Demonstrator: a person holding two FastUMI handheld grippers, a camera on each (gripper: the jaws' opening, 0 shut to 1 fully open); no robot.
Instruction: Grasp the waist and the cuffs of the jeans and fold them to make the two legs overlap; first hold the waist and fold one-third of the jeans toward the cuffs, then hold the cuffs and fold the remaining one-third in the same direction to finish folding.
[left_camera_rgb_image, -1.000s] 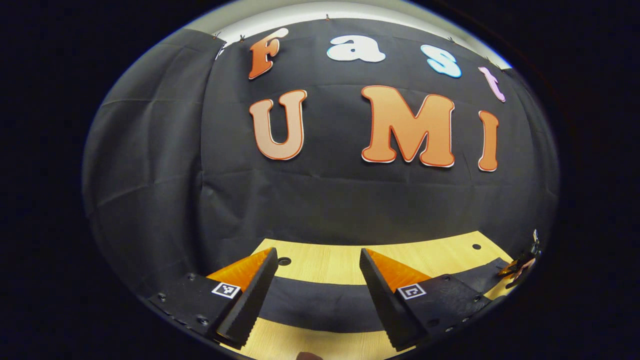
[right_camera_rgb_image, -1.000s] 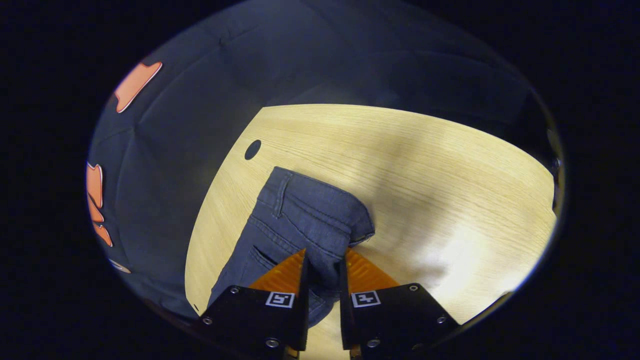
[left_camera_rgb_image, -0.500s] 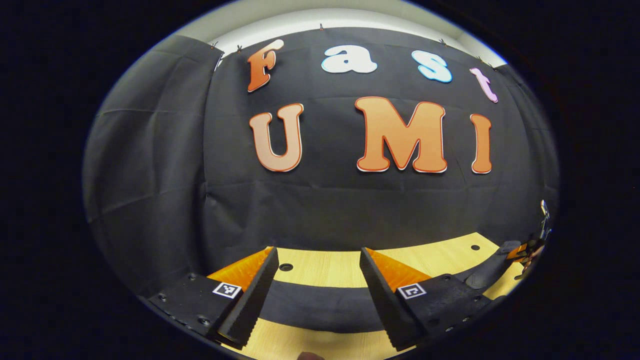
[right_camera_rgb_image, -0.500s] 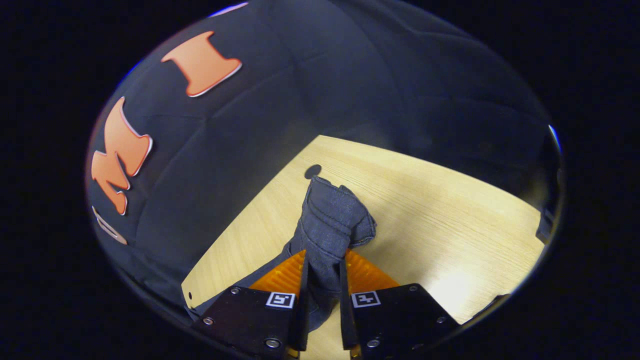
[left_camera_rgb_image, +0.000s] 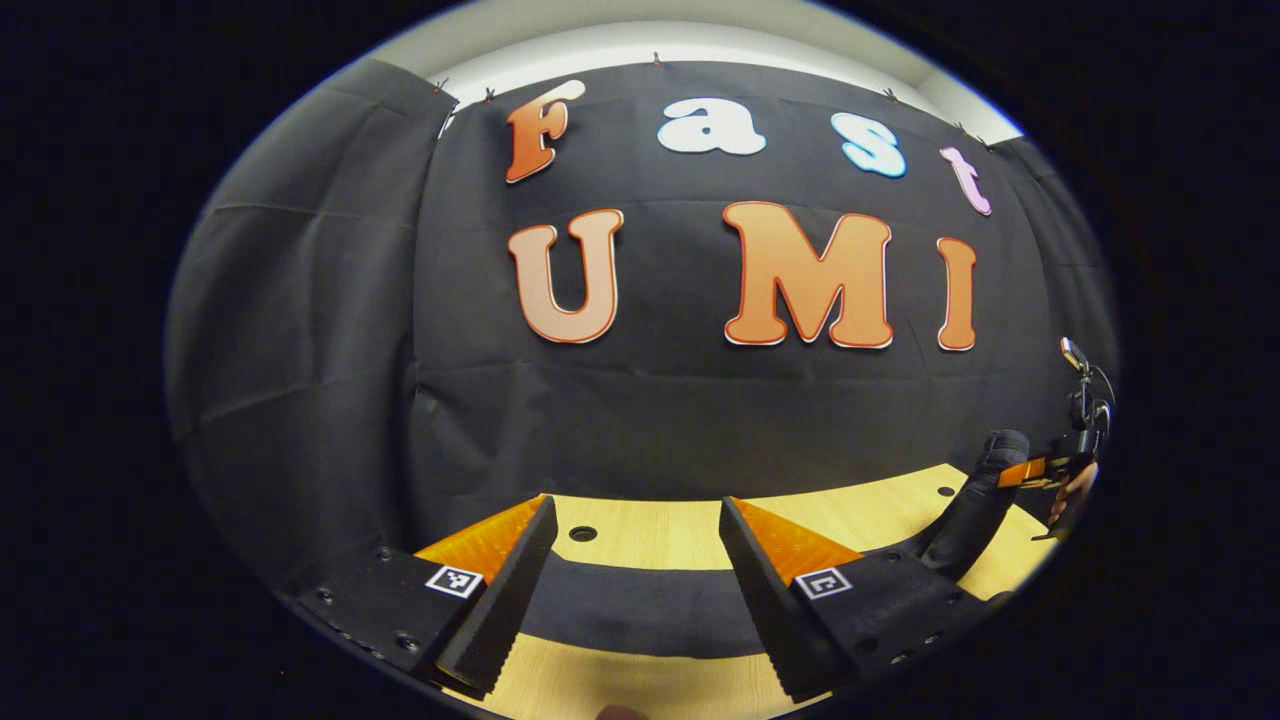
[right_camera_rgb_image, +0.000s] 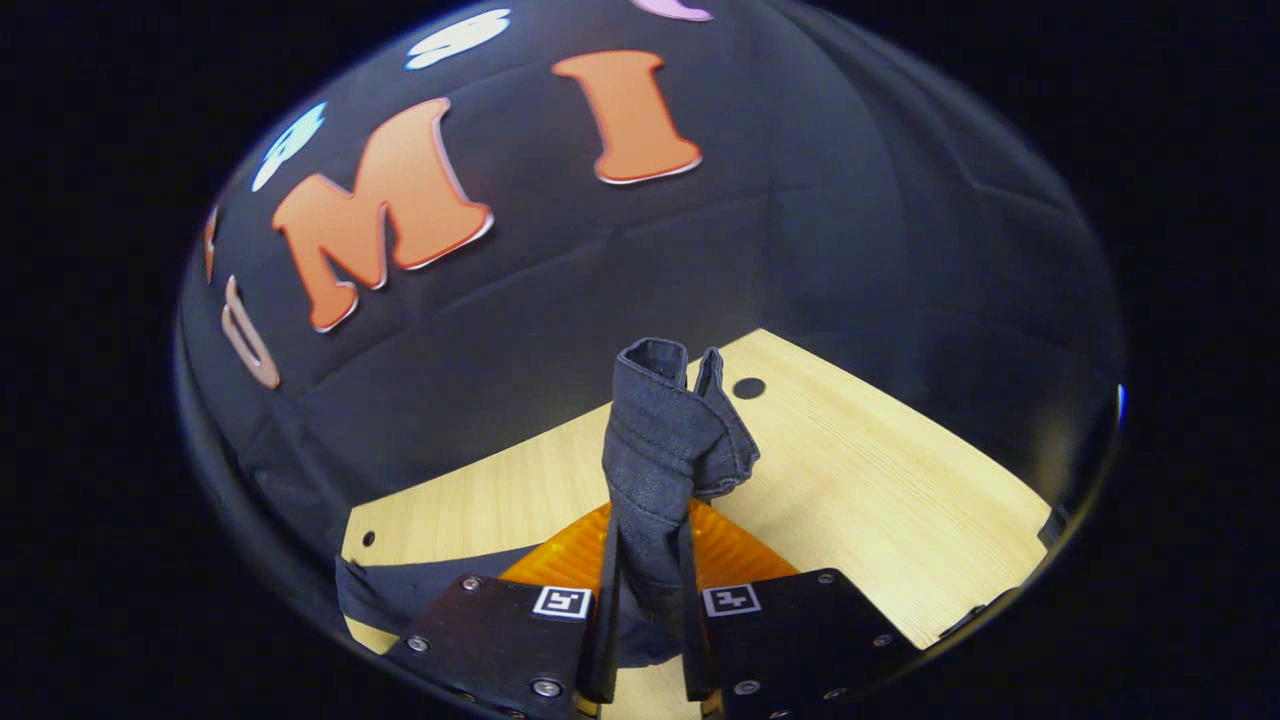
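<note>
Dark denim jeans (right_camera_rgb_image: 665, 440) pinched upright in right gripper (right_camera_rgb_image: 646, 560), left gripper (left_camera_rgb_image: 635, 570) spread above them

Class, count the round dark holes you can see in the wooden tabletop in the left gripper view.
2: one hole just beyond the left hand-held gripper, one hole far right beside the lifted jeans. Jeans may hide more.
</note>
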